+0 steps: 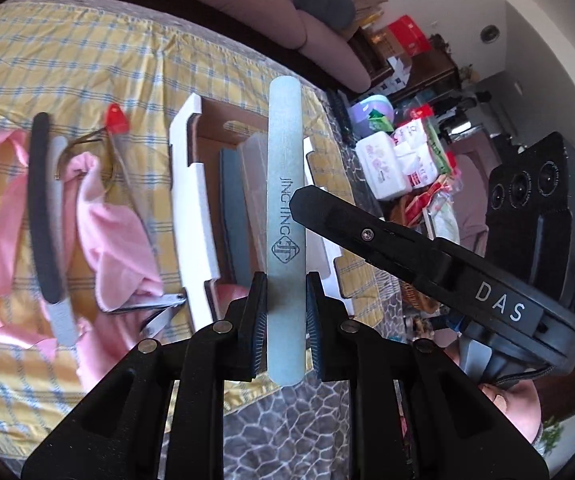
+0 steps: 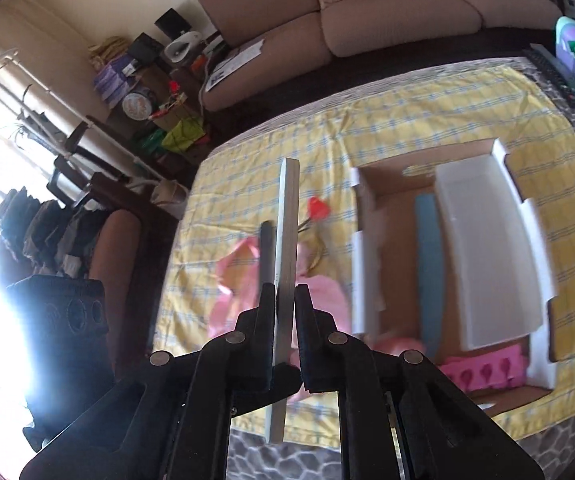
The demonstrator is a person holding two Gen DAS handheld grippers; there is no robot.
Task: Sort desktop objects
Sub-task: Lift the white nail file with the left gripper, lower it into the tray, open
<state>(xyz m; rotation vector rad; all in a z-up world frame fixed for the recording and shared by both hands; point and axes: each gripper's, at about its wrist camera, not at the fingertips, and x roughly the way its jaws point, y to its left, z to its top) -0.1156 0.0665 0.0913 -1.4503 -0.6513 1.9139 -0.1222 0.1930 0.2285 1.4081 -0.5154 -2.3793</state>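
Nail file [image 1: 285,200] pinched upright in left fingers [image 1: 257,312]; right fingers [image 2: 265,320] pinch white buffer block [image 2: 287,240], angled downward.

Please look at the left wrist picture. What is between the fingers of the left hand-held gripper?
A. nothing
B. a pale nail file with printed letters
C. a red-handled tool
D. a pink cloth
B: the left hand-held gripper is clamped on the pale nail file, printed "JING JING".
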